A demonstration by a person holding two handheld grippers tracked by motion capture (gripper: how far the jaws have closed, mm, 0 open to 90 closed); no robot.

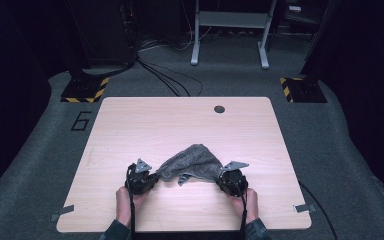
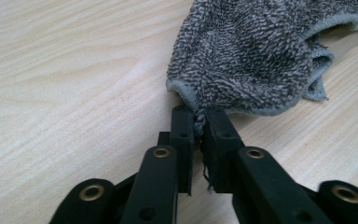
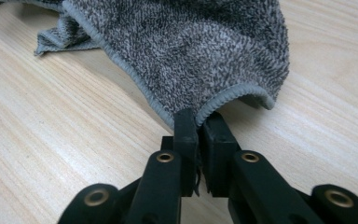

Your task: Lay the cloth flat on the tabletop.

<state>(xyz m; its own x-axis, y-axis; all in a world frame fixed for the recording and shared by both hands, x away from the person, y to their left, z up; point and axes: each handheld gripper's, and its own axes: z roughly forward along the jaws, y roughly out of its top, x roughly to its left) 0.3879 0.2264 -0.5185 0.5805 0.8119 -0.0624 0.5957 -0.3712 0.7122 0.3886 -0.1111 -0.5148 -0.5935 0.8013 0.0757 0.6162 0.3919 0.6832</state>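
Grey towel (image 1: 192, 162) hem corners pinched, left claw (image 2: 198, 122), right claw (image 3: 200, 122)

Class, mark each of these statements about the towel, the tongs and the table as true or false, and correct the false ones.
1. The left tongs are shut on a corner of the grey towel. True.
2. The right tongs hang open above the towel. False: they are shut on its hemmed edge.
3. The towel lies spread flat. False: it is bunched between the two tongs.
4. The wooden table has a round hole near its far edge. True.
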